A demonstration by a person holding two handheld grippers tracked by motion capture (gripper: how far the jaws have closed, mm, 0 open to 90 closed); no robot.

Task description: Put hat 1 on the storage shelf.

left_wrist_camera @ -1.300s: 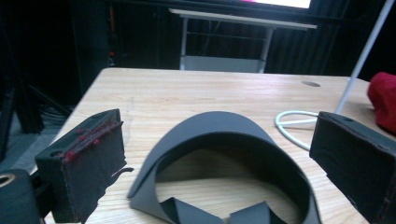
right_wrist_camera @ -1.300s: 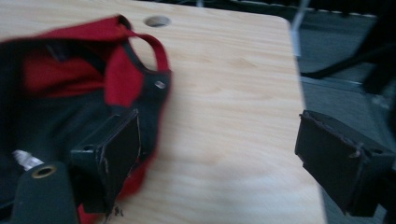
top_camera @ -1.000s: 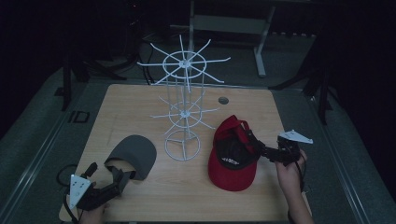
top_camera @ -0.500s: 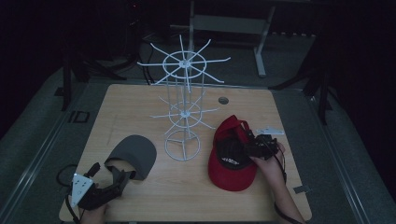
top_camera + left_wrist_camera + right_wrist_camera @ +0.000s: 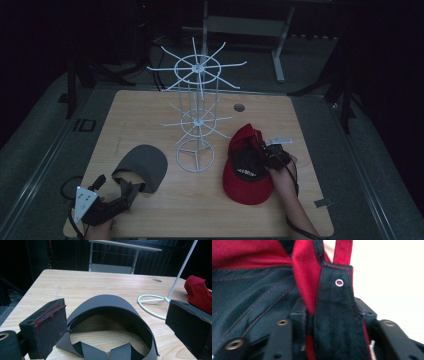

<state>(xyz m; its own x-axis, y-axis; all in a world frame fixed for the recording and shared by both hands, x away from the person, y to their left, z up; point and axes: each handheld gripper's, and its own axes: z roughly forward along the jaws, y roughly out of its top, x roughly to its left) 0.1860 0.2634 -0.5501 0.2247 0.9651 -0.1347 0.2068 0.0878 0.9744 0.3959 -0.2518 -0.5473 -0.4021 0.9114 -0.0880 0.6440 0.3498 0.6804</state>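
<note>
A red cap [image 5: 246, 167] lies upside down on the right of the wooden table [image 5: 150, 107], black lining up. My right gripper [image 5: 266, 152] is at the cap's rear edge. In the right gripper view it [image 5: 332, 337] is shut on the black-lined strap [image 5: 334, 310] of the red cap [image 5: 249, 252]. A dark grey visor [image 5: 145, 166] lies at the front left. My left gripper [image 5: 117, 185] sits just before it, open. In the left gripper view the visor [image 5: 110, 307] curves between the wide-apart jaws of that gripper [image 5: 117, 335], touching neither.
A white wire display rack [image 5: 196, 115] with radiating hooks stands mid-table on a ring base [image 5: 152, 301]. A small round hole [image 5: 239, 107] sits in the tabletop behind it. Dark floor and metal stand legs surround the table.
My right gripper has moved left from the table's right edge to the red cap and shut on its rear strap. The left gripper has barely shifted.
</note>
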